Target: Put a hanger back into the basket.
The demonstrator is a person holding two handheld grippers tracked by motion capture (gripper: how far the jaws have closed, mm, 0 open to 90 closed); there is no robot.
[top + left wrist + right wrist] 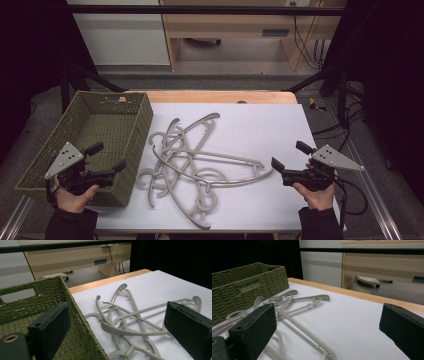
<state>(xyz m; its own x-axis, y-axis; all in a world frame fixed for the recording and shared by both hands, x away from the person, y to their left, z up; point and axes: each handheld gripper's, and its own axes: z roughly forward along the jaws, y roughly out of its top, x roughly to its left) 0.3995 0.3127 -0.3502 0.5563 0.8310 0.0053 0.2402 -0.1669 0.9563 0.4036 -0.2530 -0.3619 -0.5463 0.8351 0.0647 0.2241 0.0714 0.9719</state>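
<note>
A tangled pile of several grey plastic hangers (192,160) lies on the white tabletop (260,130), right of a green woven basket (127,102). The basket looks empty inside. My left gripper (107,156) hovers over the basket's near right corner, open, nothing between its jaws. My right gripper (290,155) is held over the table's right side, open and empty, its jaws pointing left toward the pile's nearest hanger tip. From the left gripper view the hangers (130,317) lie beyond the basket rim (75,307). From the right gripper view the hangers (294,305) and basket (244,287) lie ahead.
A wooden table edge (215,96) runs along the back. Beyond it stand a wooden desk (240,25) and cables (312,47) on the floor. Black frame bars flank both sides. Bare white surface spreads right of the hangers.
</note>
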